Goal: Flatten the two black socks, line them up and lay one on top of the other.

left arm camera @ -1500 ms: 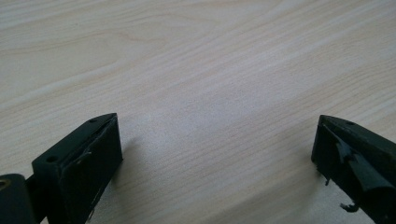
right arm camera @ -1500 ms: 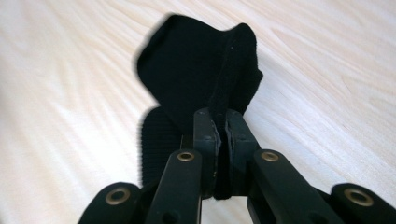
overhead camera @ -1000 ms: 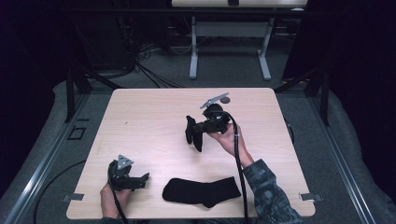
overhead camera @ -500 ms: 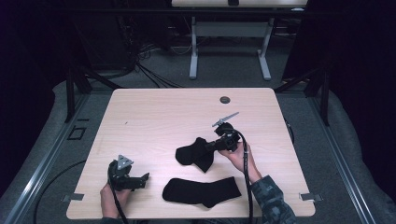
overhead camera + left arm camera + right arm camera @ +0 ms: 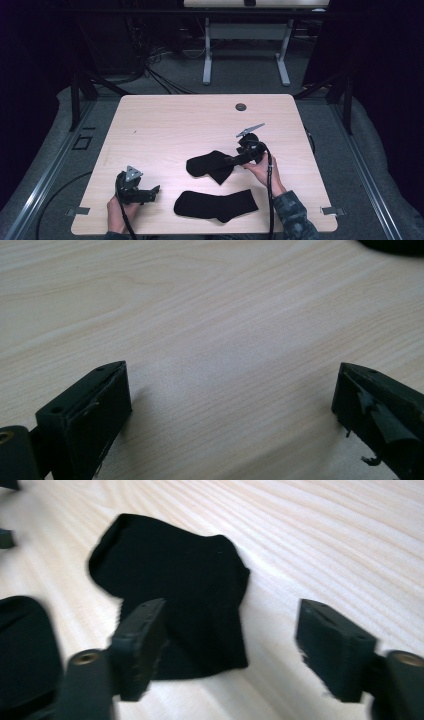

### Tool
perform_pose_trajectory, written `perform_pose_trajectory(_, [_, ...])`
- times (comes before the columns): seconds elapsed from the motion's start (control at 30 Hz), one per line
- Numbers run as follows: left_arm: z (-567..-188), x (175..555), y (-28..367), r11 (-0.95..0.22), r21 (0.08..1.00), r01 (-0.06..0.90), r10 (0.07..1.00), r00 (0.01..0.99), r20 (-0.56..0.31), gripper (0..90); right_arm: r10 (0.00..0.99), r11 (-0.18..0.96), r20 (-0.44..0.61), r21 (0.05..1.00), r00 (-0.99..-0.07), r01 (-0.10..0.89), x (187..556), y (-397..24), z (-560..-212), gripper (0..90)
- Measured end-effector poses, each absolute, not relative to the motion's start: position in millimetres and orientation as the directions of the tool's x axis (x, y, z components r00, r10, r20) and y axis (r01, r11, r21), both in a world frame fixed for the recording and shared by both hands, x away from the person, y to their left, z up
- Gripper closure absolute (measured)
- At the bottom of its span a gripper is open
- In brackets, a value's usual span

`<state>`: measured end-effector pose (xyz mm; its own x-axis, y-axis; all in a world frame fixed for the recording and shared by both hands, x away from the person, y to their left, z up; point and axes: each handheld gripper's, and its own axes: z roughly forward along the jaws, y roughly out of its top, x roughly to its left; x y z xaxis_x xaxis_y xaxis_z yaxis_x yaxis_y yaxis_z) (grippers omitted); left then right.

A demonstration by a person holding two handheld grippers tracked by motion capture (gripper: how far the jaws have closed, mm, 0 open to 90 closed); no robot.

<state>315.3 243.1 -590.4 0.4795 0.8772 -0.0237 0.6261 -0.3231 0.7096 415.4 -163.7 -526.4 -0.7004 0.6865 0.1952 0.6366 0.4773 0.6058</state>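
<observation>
- high view: the crumpled sock point(image 5: 211, 166) has been brought down from mid-air, where it hung from the right gripper point(image 5: 231, 161) a second ago, and is now laid on the tabletop point(image 5: 165, 130) just above the flat sock point(image 5: 216, 205). the right gripper's jaws have just been opening and rest at the sock's right edge — the placing is judged done, with pairing or stacking of the two left. the left gripper point(image 5: 154, 191) is kept where it was near the front-left corner.
- left gripper view: what the high view leaves too small is shown here — the jaws are spread wide over bare wood, nothing between them.
- right gripper view: the jaws are seen parted, the crumpled sock lying loose just ahead of them, partly behind the left one, no pad pressing it; the flat sock's edge point(image 5: 25, 650) is caught at lower left.
</observation>
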Motion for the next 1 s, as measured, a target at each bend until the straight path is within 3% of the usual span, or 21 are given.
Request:
perform_pose_trajectory(0.13, [-586, 318, 247, -0.304, 0.723, 0.62, 0.854, 0.514, -0.082, 9.6, 0.672, 0.507, 0.154, 0.616, -0.724, 0.602, 400, -162, -519, 23.2])
perform_pose_trajectory(0.23, [-575, 323, 236, -0.363, 0.722, 0.589, 0.817, 0.573, -0.057, 9.3, 0.652, 0.518, 0.149, 0.628, -0.743, 0.581, 387, -159, -517, 27.9])
perform_pose_trajectory(0.3, [-566, 327, 223, -0.409, 0.723, 0.557, 0.78, 0.625, -0.04, 15.4, 0.629, 0.54, 0.148, 0.623, -0.763, 0.566, 381, -153, -517, 33.0])
perform_pose_trajectory(0.57, [-541, 354, 167, -0.559, 0.7, 0.444, 0.646, 0.763, 0.032, 23.0, 0.587, 0.598, 0.149, 0.582, -0.796, 0.551, 370, -129, -531, 43.8])
perform_pose_trajectory(1.0, [-555, 381, 108, -0.702, 0.596, 0.389, 0.499, 0.866, 0.022, 45.9, 0.573, 0.654, 0.115, 0.532, -0.811, 0.538, 372, -96, -560, 58.7])
